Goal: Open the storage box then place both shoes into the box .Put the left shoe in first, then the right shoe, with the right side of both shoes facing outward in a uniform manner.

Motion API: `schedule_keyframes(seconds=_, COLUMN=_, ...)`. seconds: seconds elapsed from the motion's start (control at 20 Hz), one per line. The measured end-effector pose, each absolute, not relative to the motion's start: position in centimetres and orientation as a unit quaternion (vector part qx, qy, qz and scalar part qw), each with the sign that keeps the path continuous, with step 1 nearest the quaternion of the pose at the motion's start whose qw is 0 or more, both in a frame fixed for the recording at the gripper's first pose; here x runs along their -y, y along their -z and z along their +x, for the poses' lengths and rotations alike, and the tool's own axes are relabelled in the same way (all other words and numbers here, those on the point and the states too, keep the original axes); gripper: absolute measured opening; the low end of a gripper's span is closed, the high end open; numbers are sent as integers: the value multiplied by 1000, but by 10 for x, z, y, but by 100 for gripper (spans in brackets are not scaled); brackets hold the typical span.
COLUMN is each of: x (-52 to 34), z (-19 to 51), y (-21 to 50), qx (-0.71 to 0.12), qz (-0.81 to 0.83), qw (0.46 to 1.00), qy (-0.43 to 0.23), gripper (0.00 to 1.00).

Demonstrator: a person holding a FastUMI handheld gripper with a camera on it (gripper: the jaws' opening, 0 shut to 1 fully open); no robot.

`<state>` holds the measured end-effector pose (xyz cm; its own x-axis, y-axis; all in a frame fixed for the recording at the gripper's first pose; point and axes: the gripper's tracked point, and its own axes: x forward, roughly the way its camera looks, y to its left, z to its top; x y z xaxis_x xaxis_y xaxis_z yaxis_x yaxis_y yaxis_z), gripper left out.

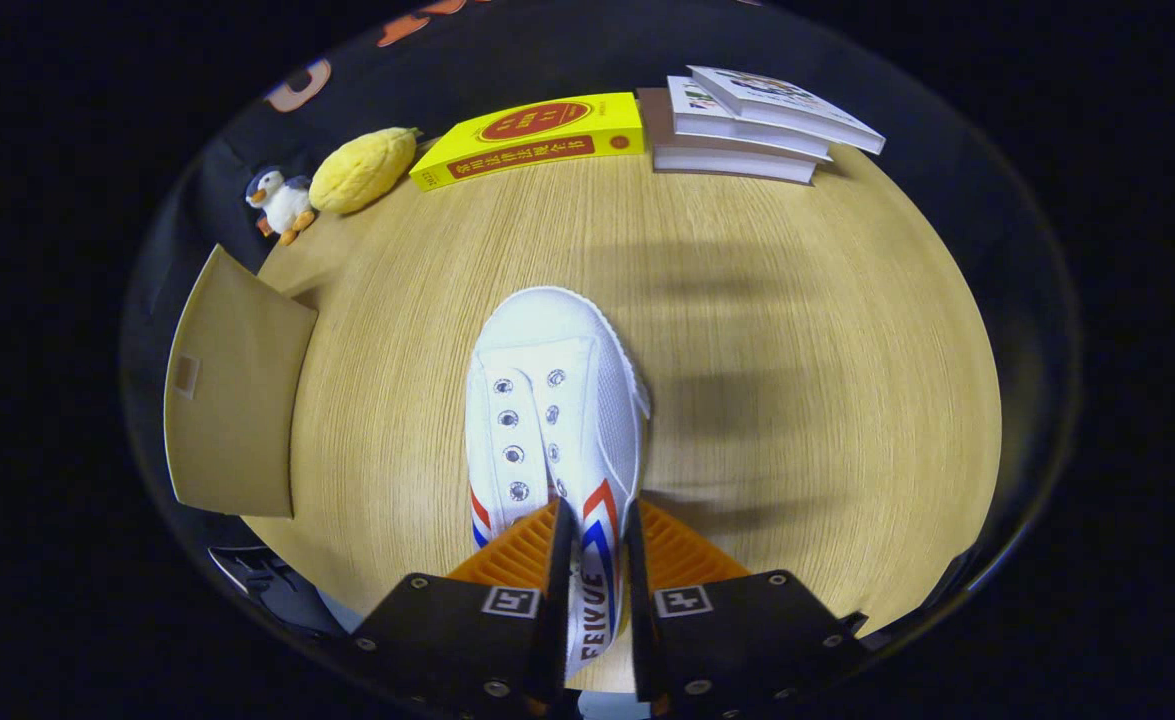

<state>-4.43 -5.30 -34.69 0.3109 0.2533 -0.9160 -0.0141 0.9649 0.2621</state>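
Observation:
A white canvas shoe (552, 400) with red and blue side stripes points away from me, its toe toward the books. My gripper (595, 545) is shut on the shoe's right side wall near the heel, one finger inside the shoe and one outside. The shoe appears lifted a little above the wooden table (797, 330), casting a shadow to its right. To the left of the shoe stands a tan flap (232, 400), apparently the storage box's open lid; the box's inside is hidden.
At the far edge lie a yellow book (532, 135) and a stack of white books (747, 125). A yellow plush (362, 168) and a small penguin toy (280, 203) sit at the far left. Bare tabletop spreads to the right of the shoe.

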Motion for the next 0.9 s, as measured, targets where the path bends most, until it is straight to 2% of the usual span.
schedule_keyframes(seconds=0.05, x=53, z=-45, y=347, qx=-579, qz=139, qw=800, qy=-71, gripper=9)
schedule_keyframes(seconds=0.15, x=54, z=-43, y=341, qx=-564, qz=173, qw=805, qy=-61, gripper=0)
schedule_keyframes(seconds=0.35, x=33, z=-23, y=300, qx=-516, qz=276, qw=808, qy=-67, gripper=0)
schedule_keyframes(seconds=0.55, x=14, z=-16, y=260, qx=-500, qz=251, qw=826, qy=-66, gripper=0)
schedule_keyframes(seconds=0.9, x=-76, z=-14, y=187, qx=-477, qz=233, qw=842, qy=-96, gripper=0)
